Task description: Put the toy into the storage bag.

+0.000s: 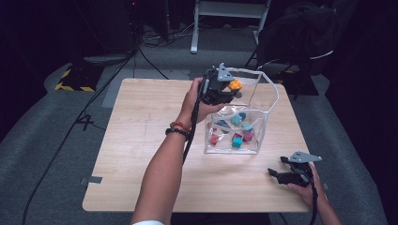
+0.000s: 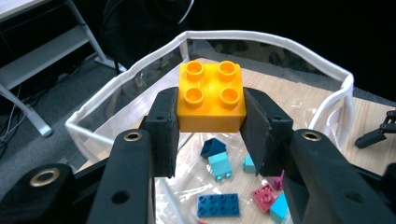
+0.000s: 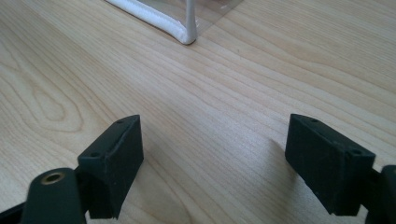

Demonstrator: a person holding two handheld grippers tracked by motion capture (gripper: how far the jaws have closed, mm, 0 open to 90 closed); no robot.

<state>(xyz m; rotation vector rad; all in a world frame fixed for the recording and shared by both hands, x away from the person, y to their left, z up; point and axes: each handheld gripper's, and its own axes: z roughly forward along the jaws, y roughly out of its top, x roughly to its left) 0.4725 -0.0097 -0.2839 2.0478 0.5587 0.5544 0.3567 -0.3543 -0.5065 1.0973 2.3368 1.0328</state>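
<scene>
My left gripper (image 1: 231, 92) is shut on an orange four-stud brick (image 2: 211, 97), its pads pressed on two opposite sides. It holds the brick (image 1: 235, 85) over the open top of a clear bag (image 1: 256, 140) with a white rim (image 2: 261, 38). Inside the bag lie several bricks, among them a dark blue flat one (image 2: 218, 205), a teal one (image 2: 220, 165) and a pink one (image 2: 264, 197). My right gripper (image 1: 278, 174) rests low on the wooden table (image 1: 141, 140) to the right of the bag, open, with bare wood between its jaws (image 3: 212, 154).
A bottom corner of the bag (image 3: 187, 36) lies ahead of the right gripper. Beyond the table's far edge are a dark bag on a chair (image 1: 300, 33), a white frame (image 1: 225, 14) and cables on grey floor (image 1: 84, 117).
</scene>
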